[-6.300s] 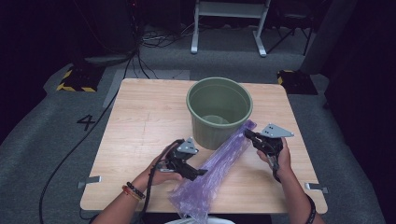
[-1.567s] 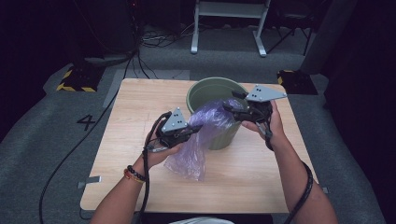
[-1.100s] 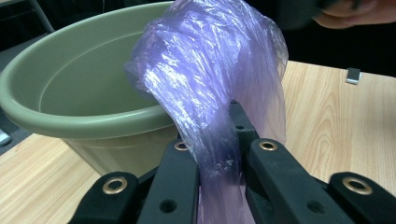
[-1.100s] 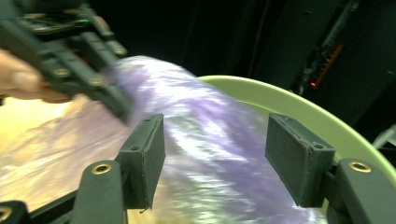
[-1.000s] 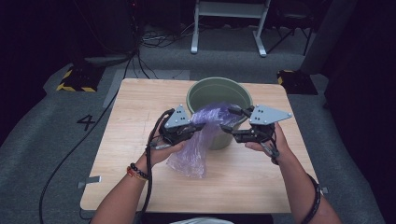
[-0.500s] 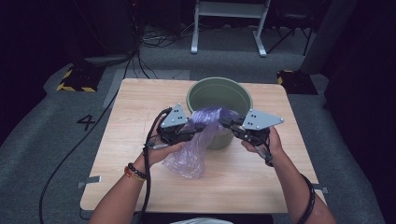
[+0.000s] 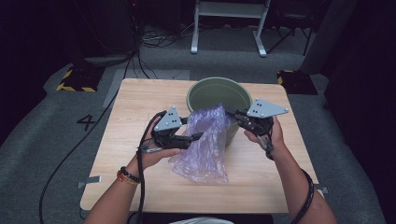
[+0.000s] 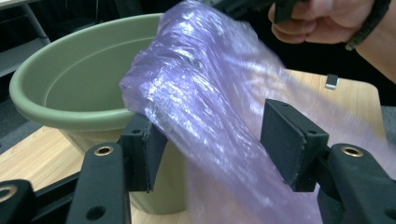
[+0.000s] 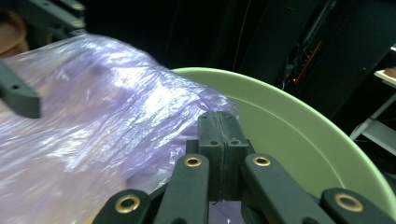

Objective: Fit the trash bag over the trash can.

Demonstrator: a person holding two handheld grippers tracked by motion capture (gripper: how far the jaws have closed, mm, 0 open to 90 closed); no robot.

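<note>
Right tool [image 9: 218,140] pinches the purple bag [image 7: 205,144] edge at centre frame beside the green bucket [image 7: 219,91]; left tool [image 8: 212,140], jaws just opening, straddles it unclamped; step: opening bag; next, regrip opposite edge.

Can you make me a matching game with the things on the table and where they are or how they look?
Things:
1. round green plastic bucket
2. crinkly purple plastic bag
3. left gripper
4. right gripper

States:
A. jaws apart, bag between them
B. jaws pressed together on the bag's edge
C. stands upright at the table's far side
D. hangs between both grippers

Pairs: 1-C, 2-D, 3-A, 4-B
</note>
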